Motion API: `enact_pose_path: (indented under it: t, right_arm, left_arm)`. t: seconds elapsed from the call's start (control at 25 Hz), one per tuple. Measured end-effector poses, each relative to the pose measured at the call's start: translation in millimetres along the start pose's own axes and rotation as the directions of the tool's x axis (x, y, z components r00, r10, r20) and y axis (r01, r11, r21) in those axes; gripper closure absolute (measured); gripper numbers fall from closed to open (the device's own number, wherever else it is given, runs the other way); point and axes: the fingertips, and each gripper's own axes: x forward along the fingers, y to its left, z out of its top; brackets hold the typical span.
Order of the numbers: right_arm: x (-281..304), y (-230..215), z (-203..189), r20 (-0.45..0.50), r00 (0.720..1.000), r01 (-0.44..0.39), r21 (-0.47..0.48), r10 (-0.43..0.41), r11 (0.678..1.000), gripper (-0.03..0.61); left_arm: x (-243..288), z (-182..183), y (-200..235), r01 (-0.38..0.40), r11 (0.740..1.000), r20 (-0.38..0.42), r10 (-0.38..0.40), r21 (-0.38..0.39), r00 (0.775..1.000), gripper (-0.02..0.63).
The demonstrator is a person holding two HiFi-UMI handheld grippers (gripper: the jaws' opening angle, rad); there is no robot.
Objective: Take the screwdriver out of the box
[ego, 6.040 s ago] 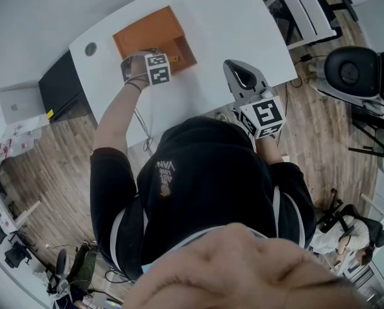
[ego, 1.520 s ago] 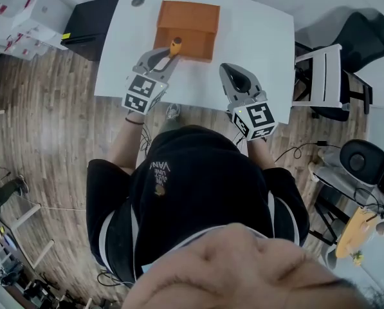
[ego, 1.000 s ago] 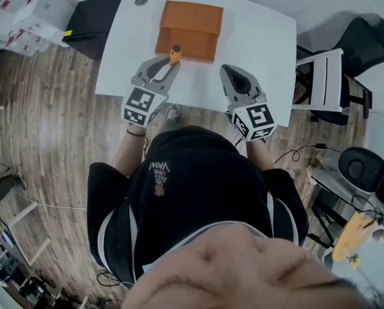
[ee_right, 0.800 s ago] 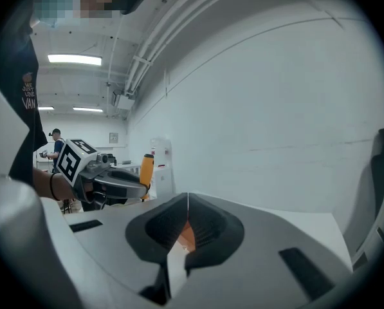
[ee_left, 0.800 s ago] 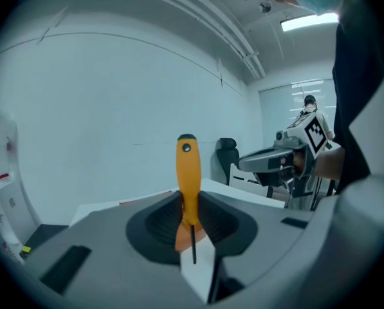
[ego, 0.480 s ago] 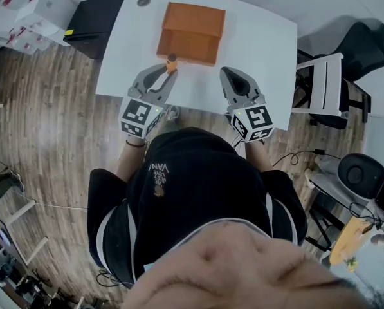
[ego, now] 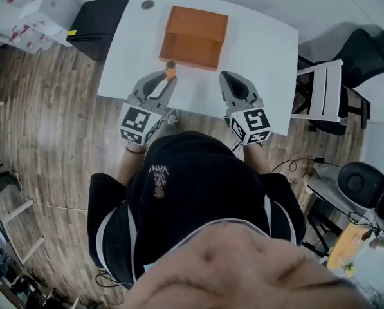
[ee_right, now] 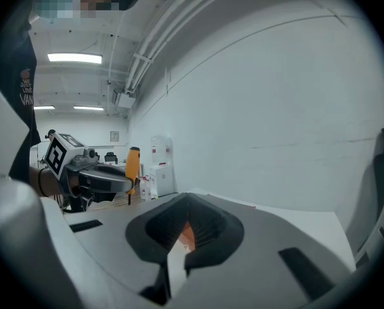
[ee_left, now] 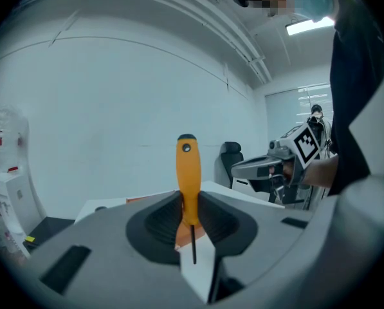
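The left claw [ee_left: 192,219] is clamped on the orange-handled screwdriver [ee_left: 188,176], which stands upright. Its handle rises above the jaws and its thin dark shaft points down between them. The right claw [ee_right: 185,229] has its jaws drawn close together with nothing held between them. In the head view both claws hang side by side over the near part of the white tabletop [ego: 262,44]. The screwdriver is outside the orange box [ego: 195,32], just in front of the box's near edge.
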Motion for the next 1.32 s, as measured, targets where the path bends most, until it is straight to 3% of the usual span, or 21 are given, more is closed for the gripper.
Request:
enact_pose_path:
  t: [0.64,1.32]
  right_arm:
    - [1.8,-0.7,-3.5,-0.018,1.000,0.018,-0.027,-0.019,0.999,0.568]
    - [2.7,-4.4,-4.6,-0.022,0.999,0.030,-0.022,-0.030,0.999,0.568]
  left_arm:
    - [-11.3,-1.6,-0.3,-0.035,0.999,0.012,0.036,-0.025,0.999,0.531]
    - [-7.6,-0.4,-0.5,-0.020,0.999,0.016,0.020,-0.025,1.000,0.531]
